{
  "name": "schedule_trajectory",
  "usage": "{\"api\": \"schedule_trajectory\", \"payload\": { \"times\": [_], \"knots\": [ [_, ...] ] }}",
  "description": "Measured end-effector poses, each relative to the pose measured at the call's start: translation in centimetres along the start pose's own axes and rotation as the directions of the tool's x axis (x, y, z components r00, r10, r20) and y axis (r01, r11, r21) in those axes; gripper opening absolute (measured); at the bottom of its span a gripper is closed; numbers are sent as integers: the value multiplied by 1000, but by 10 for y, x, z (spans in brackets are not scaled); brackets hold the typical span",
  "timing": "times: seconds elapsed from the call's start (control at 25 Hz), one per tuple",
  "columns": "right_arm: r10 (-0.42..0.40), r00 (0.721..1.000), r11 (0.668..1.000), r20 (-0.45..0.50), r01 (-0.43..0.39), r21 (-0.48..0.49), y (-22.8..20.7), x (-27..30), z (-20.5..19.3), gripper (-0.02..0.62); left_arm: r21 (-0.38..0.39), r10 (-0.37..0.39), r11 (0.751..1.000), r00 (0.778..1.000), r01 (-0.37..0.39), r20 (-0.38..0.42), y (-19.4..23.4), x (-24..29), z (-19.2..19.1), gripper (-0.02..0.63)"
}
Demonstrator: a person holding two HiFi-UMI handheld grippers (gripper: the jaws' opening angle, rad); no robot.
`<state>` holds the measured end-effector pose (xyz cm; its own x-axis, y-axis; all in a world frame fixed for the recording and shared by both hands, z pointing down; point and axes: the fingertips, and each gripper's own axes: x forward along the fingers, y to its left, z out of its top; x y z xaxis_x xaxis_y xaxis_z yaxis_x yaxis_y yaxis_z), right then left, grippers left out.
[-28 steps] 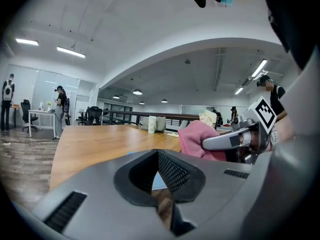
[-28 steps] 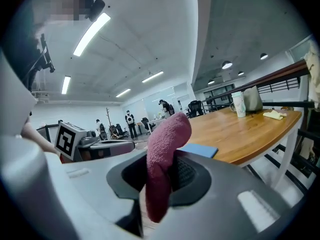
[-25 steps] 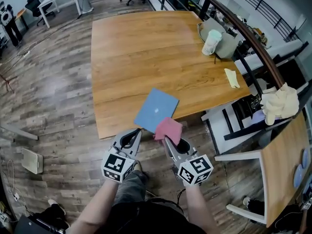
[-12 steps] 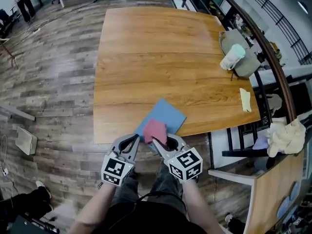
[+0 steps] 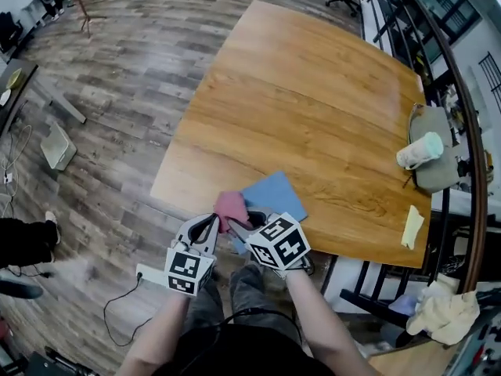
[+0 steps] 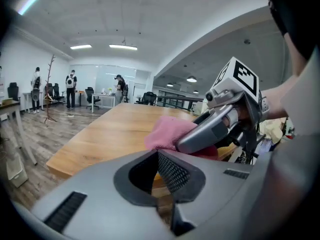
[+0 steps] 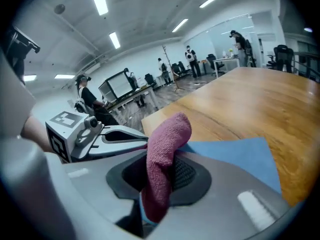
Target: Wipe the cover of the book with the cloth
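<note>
A blue book (image 5: 272, 197) lies flat at the near edge of the wooden table (image 5: 313, 108). A pink cloth (image 5: 230, 206) rests on the book's near left corner, and my right gripper (image 5: 236, 223) is shut on it. In the right gripper view the cloth (image 7: 166, 149) folds up between the jaws, with the book's cover (image 7: 235, 154) spreading out behind it. My left gripper (image 5: 214, 220) is shut and holds nothing. It hovers just left of the cloth, off the table edge. The left gripper view shows the cloth (image 6: 167, 132) and the right gripper's finger (image 6: 212, 130) ahead.
A pale cup (image 5: 419, 150) lies on a grey bag (image 5: 438, 171) at the table's far right edge, with a yellow cloth (image 5: 412, 227) nearer. A white bundle (image 5: 438, 312) sits on furniture at lower right. A white box (image 5: 58, 146) and cables lie on the floor at left.
The right gripper has dragged the pink cloth leftward across the book's near part, from its right corner to its left corner. The left gripper stayed shut beside it. The head view swung.
</note>
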<state>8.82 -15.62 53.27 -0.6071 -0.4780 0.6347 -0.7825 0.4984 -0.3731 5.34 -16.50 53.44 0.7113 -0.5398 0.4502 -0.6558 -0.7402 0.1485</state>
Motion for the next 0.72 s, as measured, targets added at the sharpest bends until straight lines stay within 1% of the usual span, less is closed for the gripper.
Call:
{"api": "schedule_trajectory", "payload": {
  "times": [0.08, 0.16, 0.24, 0.4, 0.52, 0.72],
  "knots": [
    [35, 998, 998, -51, -37, -43, 4, 6, -2, 91, -18, 51, 999, 999, -51, -3, 0, -2, -5, -5],
    [62, 995, 997, -76, -66, -45, 6, 12, -3, 92, -35, 99, 994, 995, -99, -1, 4, -4, -8, -5],
    [71, 994, 997, -89, -75, -38, 3, 16, -4, 91, -53, 122, 991, 992, -121, 9, 5, -5, -8, -5],
    [79, 991, 996, -110, -82, -23, -8, 16, -6, 91, -57, 116, 992, 993, -114, 34, -5, -1, -3, -5],
    [76, 989, 997, -124, -79, -21, -16, 12, -7, 91, -27, 117, 993, 993, -116, 33, -12, 2, -2, -5],
    [30, 991, 999, -127, -32, -11, -40, 1, -6, 92, 10, 101, 995, 995, -101, 19, -21, 7, -3, -5]
  ]
}}
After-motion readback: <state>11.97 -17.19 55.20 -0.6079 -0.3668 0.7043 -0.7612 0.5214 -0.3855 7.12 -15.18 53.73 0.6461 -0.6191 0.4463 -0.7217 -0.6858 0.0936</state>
